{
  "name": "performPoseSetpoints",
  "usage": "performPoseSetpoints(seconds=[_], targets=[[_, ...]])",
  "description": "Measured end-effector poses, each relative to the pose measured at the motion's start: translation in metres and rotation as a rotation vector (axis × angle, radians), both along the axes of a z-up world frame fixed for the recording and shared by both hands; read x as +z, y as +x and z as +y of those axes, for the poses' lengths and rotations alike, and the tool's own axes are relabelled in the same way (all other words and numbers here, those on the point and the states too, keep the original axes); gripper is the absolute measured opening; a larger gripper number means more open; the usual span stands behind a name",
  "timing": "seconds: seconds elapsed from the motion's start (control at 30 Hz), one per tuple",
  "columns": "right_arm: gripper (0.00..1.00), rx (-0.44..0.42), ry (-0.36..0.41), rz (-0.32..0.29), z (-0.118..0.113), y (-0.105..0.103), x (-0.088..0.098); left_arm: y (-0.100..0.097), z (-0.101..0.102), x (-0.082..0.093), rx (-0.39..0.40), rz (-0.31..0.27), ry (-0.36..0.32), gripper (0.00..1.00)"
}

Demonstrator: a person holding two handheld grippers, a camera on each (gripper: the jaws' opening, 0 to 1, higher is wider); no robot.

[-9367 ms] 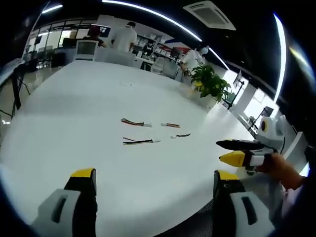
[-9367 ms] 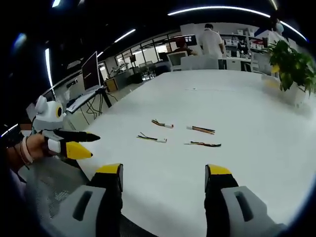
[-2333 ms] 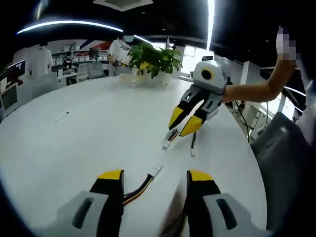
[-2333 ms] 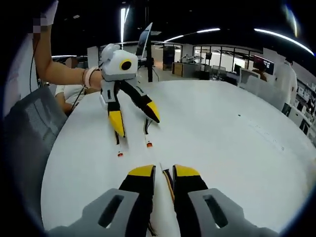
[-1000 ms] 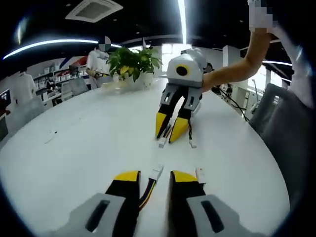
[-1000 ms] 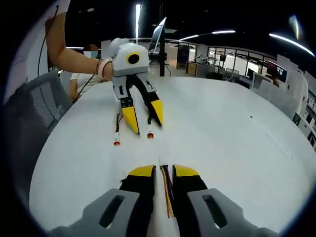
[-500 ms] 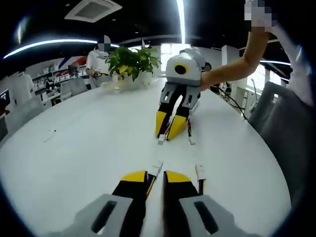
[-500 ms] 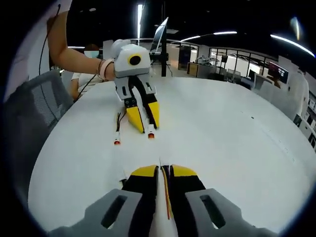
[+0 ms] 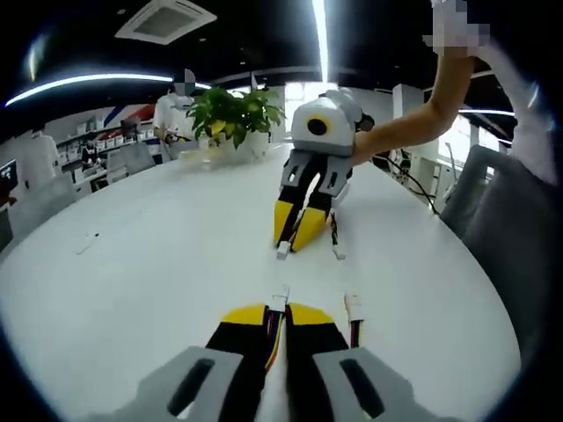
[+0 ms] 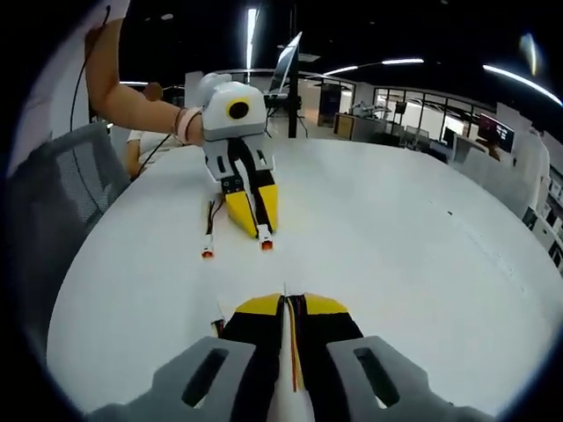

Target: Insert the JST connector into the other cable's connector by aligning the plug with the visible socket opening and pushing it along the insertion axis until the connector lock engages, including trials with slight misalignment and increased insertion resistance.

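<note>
Left gripper view: left tongs (image 9: 277,318) at 6 o'clock, jaws pinched on wired cable (image 9: 275,323), white plug tip (image 9: 281,296) poking out past jaw tips. Loose cable (image 9: 354,309) on white tabletop (image 9: 149,255) just beside, at 4 o'clock. Farther, toward 12 o'clock, right tongs (image 9: 293,234) clamped on second cable (image 9: 284,250), another loose cable (image 9: 336,246) beside. Potted plant (image 9: 230,114) at far edge.

Right gripper view: right tongs (image 10: 288,309) squeezed on cable (image 10: 291,352); left tongs (image 10: 260,221) at 12 o'clock.
</note>
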State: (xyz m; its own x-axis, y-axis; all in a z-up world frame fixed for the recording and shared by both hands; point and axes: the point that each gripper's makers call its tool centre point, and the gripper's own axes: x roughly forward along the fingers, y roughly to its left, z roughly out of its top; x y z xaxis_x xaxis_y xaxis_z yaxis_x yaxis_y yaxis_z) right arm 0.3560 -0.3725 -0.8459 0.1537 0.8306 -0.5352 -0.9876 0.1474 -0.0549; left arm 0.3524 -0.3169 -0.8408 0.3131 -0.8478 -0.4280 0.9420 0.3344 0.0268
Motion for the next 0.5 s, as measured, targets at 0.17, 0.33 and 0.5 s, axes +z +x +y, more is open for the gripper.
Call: performPoseSetpoints(seconds=[0.17,0.33,0.5], targets=[[0.05,0.004,0.001,-0.006,0.0006,0.0000,-0.0001,-0.0002,0.0002,0.0002,-0.002,-0.002,0.003,0.01],[0.05,0.006,0.018,0.002,0.0022,0.0004,-0.0002,-0.0004,0.0007,-0.0002,0.000,0.007,0.004,0.00],[0.05,0.013,0.031,0.001,0.0064,0.0001,0.0009,-0.0008,0.0008,-0.0002,0.000,0.004,0.015,0.00]])
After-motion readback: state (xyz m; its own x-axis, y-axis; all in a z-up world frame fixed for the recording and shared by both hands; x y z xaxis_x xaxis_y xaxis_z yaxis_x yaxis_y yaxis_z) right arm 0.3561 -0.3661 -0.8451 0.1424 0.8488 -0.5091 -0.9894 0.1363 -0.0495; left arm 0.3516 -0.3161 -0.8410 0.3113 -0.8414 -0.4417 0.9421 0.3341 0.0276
